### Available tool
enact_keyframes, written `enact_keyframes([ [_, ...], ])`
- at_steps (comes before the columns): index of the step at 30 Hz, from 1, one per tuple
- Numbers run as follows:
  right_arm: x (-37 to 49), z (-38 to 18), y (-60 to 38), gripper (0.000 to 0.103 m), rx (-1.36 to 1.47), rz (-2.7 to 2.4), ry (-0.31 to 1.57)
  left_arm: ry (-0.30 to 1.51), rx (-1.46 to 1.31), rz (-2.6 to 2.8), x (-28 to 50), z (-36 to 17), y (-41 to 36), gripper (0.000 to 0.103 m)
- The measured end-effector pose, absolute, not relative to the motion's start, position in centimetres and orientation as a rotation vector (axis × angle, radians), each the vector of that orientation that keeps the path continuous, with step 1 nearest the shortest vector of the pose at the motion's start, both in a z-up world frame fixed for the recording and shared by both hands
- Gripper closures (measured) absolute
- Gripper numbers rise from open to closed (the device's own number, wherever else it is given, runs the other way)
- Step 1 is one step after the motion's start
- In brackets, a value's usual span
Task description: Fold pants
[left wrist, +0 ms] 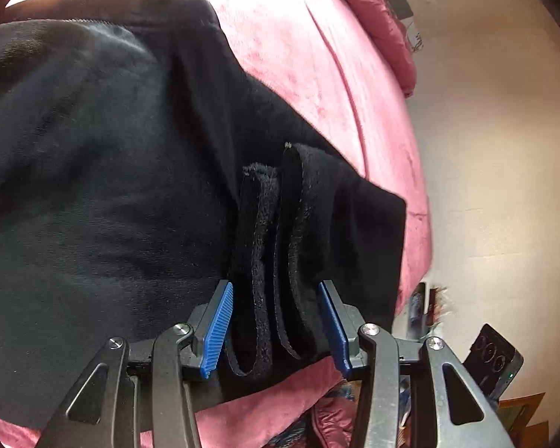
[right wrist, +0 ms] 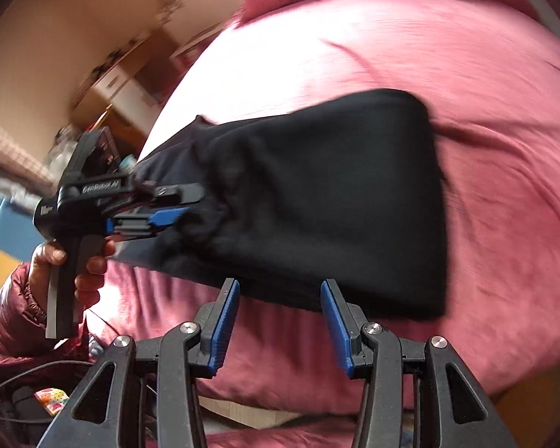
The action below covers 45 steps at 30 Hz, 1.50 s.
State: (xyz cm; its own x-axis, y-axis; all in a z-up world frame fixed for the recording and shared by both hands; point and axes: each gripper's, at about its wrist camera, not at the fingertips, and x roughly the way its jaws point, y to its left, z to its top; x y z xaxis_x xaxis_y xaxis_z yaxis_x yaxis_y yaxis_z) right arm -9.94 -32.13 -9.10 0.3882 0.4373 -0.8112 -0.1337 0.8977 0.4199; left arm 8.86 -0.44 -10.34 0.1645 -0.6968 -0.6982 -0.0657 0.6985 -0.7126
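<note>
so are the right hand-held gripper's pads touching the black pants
Apart. In the right wrist view the right hand-held gripper stands open; its blue pads have pink bedspread between them, and the pants' edge lies just beyond the tips.

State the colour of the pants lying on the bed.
Black pants; clearest in the right wrist view.

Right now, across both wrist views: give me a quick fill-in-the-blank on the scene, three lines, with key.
1. The pants are ____ in colour.
2. They lie on a ____ bedspread.
3. The folded cuffs sit between the pads of the ____ gripper, which do not press them; the right gripper is empty.

Missing words: black; pink; left
</note>
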Motion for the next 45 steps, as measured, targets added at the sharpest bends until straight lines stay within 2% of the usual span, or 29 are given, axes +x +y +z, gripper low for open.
enact_keyframes([
  [3, -11.7, -9.7, -35.9, 0.056, 0.335, 0.226, 1.128, 1.353, -0.679, -0.533, 9.2, -10.1, -1.8, 0.059],
  [4, -12.1, -10.2, -36.9, 0.056, 0.343, 0.184, 1.141, 1.341, -0.670, -0.551, 9.4, -9.9, -2.3, 0.077],
  [5, -12.3, -10.7, -37.4, 0.056, 0.423, 0.182, 1.100, 1.337, -0.650, -0.565, 9.5, -9.5, -2.8, 0.089],
  [6, -12.6, -11.2, -37.8, 0.056, 0.423, 0.154, 1.113, 1.328, -0.624, -0.566, 9.6, -9.0, -3.3, 0.089],
  [9, -13.2, -11.7, -38.7, 0.046, 0.427, 0.136, 1.136, 1.265, -0.611, -0.604, 9.5, -6.7, -3.7, 0.091],
  [12, -12.7, -11.8, -37.9, 0.038, 0.408, 0.159, 1.131, 1.174, -0.647, -0.661, 9.8, -3.3, -3.8, 0.092],
  [17, -10.2, -11.3, -35.3, 0.038, 0.401, 0.120, 1.075, 1.026, -0.640, -0.758, 9.7, 2.6, -4.5, 0.093],
  [18, -9.7, -11.3, -35.0, 0.039, 0.396, 0.092, 1.065, 1.005, -0.628, -0.763, 9.3, 3.4, -4.4, 0.093],
  [20, -8.9, -11.6, -34.6, 0.051, 0.379, 0.062, 1.070, 0.983, -0.590, -0.739, 8.6, 3.9, -3.9, 0.093],
  [21, -8.6, -12.1, -34.5, 0.054, 0.371, 0.058, 1.090, 0.988, -0.573, -0.719, 8.4, 3.5, -3.5, 0.093],
  [24, -7.9, -13.3, -34.1, 0.054, 0.399, 0.064, 1.135, 1.074, -0.534, -0.607, 8.2, 0.1, -1.4, 0.093],
  [28, -8.1, -13.4, -34.4, 0.054, 0.401, 0.105, 1.157, 1.229, -0.549, -0.470, 7.9, -6.9, 1.3, 0.092],
  [30, -8.7, -12.8, -34.5, 0.054, 0.351, 0.137, 1.168, 1.250, -0.589, -0.460, 7.2, -9.0, 2.3, 0.087],
  [32, -9.7, -12.1, -34.2, 0.054, 0.313, 0.183, 1.162, 1.242, -0.614, -0.418, 6.7, -8.8, 3.0, 0.068],
  [39, -11.4, -8.2, -34.9, 0.054, 0.288, 0.214, 1.057, 1.099, -0.636, -0.443, 5.4, -5.2, 5.2, 0.070],
  [45, -8.8, -6.6, -32.2, 0.054, 0.331, 0.279, 0.997, 1.111, -0.544, -0.451, 7.9, -3.9, 2.1, 0.070],
])
